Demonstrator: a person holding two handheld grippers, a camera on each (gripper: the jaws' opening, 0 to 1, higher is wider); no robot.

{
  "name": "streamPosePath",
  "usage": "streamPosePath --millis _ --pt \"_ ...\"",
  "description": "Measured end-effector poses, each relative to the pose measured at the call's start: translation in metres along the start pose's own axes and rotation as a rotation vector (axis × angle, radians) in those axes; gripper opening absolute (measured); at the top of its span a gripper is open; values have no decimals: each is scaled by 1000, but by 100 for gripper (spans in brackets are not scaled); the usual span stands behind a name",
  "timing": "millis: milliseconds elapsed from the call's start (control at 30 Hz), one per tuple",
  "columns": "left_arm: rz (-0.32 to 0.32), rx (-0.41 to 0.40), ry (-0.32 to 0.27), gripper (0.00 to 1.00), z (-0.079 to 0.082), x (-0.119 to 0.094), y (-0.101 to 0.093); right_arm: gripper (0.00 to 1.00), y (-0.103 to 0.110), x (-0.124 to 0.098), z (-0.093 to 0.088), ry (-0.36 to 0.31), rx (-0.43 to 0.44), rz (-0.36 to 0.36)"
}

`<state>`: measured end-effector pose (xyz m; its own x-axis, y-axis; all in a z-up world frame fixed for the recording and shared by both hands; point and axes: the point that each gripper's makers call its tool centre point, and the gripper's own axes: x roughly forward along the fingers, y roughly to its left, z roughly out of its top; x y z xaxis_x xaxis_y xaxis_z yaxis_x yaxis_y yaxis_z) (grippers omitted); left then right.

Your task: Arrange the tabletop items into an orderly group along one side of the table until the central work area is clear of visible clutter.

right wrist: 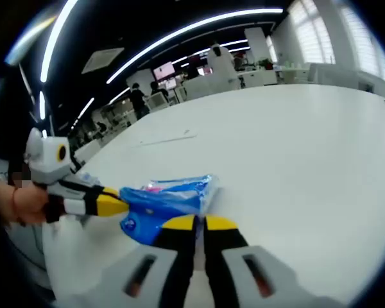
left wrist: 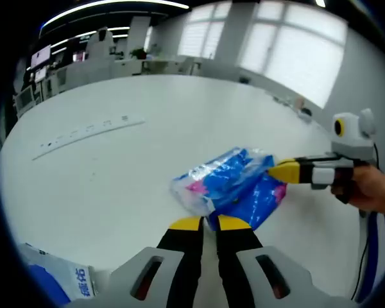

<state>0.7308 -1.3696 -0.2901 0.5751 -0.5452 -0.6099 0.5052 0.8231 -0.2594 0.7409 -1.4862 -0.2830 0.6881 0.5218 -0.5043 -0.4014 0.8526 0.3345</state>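
Both tongs, the left tongs (left wrist: 208,223) and the right tongs (right wrist: 199,222), have black jaws with yellow tips on grey bodies, and a blue-and-white striped sleeve (left wrist: 378,256) shows.

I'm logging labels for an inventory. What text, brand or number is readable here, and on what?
None can be read.
Blue and pink plastic packet held by both tongs: print too blurred.
White and blue package at the table's near edge: blue characters, too small and distorted.
Strip on the white table: dark marks, unreadable.
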Motion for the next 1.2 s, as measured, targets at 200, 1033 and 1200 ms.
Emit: streamPosePath --millis 200,1033,1200 --pt "-1 -2 4 9 -2 0 -1 9 3 2 -3 18 8 8" --pt "-1 9 -19 27 5 -10 -7 28 -1 -14 7 -6 22 -42" --pt "2 16 -29 34 7 -15 -6 28 1 -16 10 -11 20 -44"
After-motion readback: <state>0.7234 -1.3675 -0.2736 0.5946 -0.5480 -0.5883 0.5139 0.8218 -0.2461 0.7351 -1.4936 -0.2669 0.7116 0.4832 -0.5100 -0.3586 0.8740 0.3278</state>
